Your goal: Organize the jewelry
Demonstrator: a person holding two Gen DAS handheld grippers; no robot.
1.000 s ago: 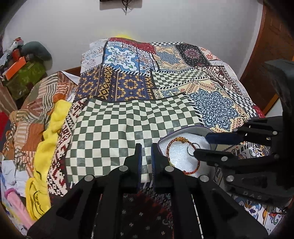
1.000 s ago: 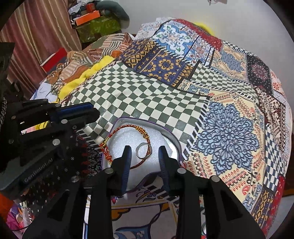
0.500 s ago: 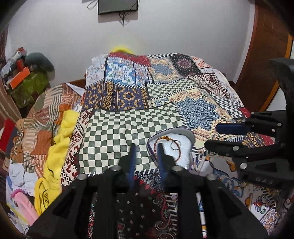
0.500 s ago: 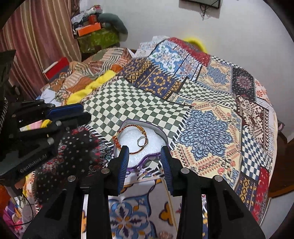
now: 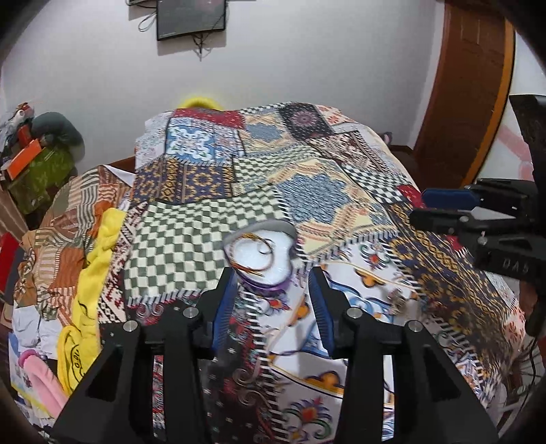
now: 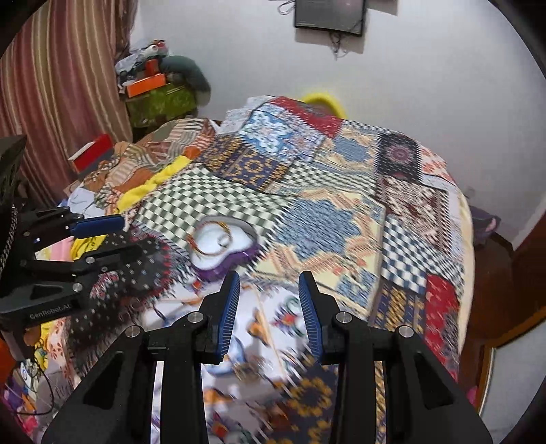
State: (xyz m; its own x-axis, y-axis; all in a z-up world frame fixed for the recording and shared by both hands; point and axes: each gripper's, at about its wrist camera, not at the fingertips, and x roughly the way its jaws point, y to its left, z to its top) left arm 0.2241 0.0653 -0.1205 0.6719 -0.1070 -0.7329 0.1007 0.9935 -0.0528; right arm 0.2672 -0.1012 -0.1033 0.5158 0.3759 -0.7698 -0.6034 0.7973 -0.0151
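On the bedspread [image 5: 191,246], a bracelet [image 5: 250,251] fills the tray [image 5: 273,227].

A bed [image 5: 307,191] under a patchwork cover fills the middle of the room, its far end against a plain white wall [image 5: 324,58]. A dark screen [image 5: 191,17] hangs on that wall above the bed. Left of the bed, striped curtains [image 6: 58,85] hang beside a cluttered green box [image 6: 160,102]. Right of the bed stands a brown wooden door [image 5: 474,88].
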